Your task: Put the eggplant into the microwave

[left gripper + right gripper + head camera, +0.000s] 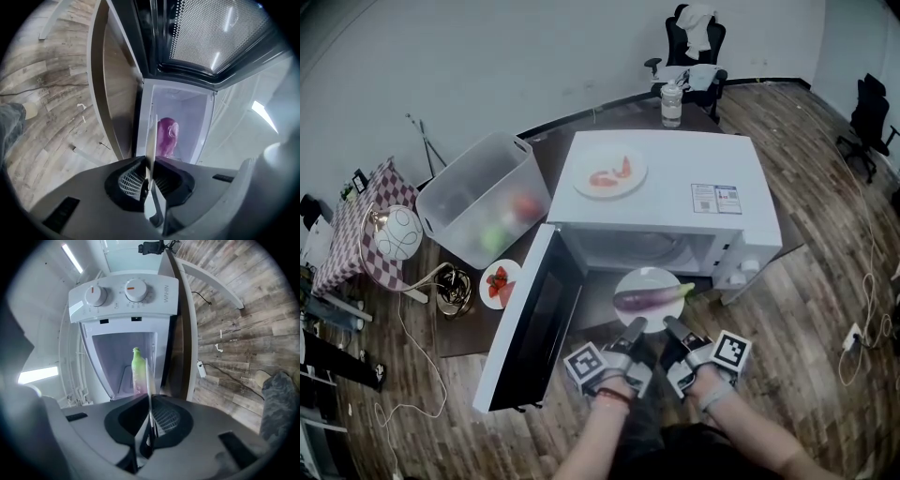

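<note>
Eggplant (649,298) on white plate (642,277) - rim clamped by left gripper (635,325) and right gripper (672,324). Handling: keep level, advance both evenly into microwave (675,216) - clear of open door (534,323).

The left gripper (635,325) and right gripper (671,324) are grey, each bearing a black-and-white marker cube (586,364). A red band (614,396) rings the left wrist.

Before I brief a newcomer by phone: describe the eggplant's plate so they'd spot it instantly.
Find the white microwave, door open. Before its opening, the left gripper and right gripper hold a plate. It alone carries a purple eggplant; the plates on top and beside the door hold red food.
</note>
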